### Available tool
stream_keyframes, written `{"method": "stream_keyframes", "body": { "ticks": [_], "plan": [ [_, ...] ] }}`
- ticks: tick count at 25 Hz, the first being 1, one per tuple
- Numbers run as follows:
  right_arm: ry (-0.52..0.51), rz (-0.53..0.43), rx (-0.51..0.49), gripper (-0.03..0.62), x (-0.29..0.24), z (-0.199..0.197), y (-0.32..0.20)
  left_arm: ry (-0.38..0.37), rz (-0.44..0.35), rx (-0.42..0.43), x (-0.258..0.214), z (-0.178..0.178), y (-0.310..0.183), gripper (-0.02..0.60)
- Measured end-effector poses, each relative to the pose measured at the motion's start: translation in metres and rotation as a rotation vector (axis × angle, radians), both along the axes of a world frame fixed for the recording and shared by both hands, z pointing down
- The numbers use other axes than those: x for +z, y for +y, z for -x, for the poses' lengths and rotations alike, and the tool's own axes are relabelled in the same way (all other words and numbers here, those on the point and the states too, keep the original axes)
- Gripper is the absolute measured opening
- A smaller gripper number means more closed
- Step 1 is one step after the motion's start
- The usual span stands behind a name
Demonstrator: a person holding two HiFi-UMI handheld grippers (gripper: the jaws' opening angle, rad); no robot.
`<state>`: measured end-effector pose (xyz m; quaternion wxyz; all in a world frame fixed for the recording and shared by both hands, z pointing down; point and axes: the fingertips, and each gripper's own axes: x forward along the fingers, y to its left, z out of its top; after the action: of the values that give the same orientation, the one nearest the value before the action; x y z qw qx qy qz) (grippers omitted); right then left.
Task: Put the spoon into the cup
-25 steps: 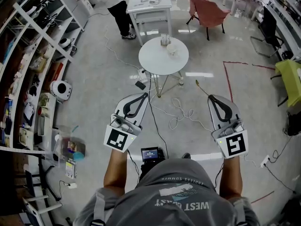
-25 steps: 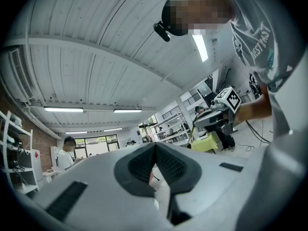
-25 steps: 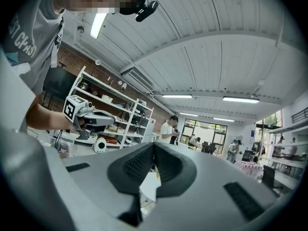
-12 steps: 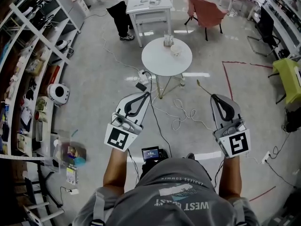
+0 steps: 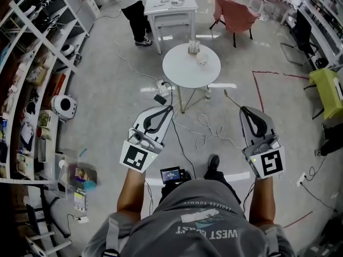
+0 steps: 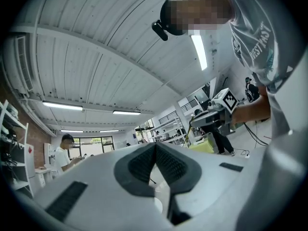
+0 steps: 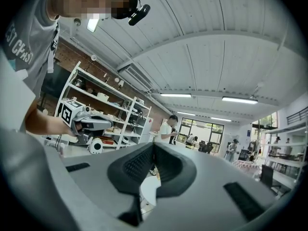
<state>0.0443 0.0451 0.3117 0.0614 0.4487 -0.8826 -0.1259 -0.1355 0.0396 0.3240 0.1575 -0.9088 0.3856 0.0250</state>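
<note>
The right gripper (image 5: 242, 110) has its jaws pressed together. A thin stick, which I take for the spoon (image 5: 231, 100), projects from their tip toward 11 o'clock. The head view is too small here to be sure, and the gripper's own view shows only the closed pads. The left gripper (image 5: 168, 107) is also closed, with nothing between its jaws. The cup (image 5: 202, 59) stands on the round white table (image 5: 179, 73), at 12 o'clock from the person and well apart from both grippers.

Several things can go wrong from here:

- **Grip:** the jaws seem to take only the end of a thin handle, so the spoon can turn or slide out if the hand swings during the approach.
- **Floor:** loose cables (image 5: 206, 130) lie between the person and the table. A foot that catches one can jerk both hands.
- **Table:** it stands on thin legs, so a knock from a knee or a gripper can shake it and upset the cup.
- **Cup:** it looks small and light. If the slanted spoon meets the rim and not the opening, it can push the cup over. A long handle leaning outside can also tip it after release.
</note>
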Motion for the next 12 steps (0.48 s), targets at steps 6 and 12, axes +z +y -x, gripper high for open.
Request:
{"method": "stream_keyframes", "body": {
  "ticks": [6,12],
  "plan": [
    [0.003,0.016,-0.011,0.005,0.006,-0.008,-0.020,-0.007,0.014,-0.014,0.003,-0.006,-0.016,0.002],
    [-0.016,0.026,-0.041,0.005,0.010,-0.020,-0.050,-0.021,0.024,-0.037,0.004,-0.020,-0.040,0.002]
  ]
}}
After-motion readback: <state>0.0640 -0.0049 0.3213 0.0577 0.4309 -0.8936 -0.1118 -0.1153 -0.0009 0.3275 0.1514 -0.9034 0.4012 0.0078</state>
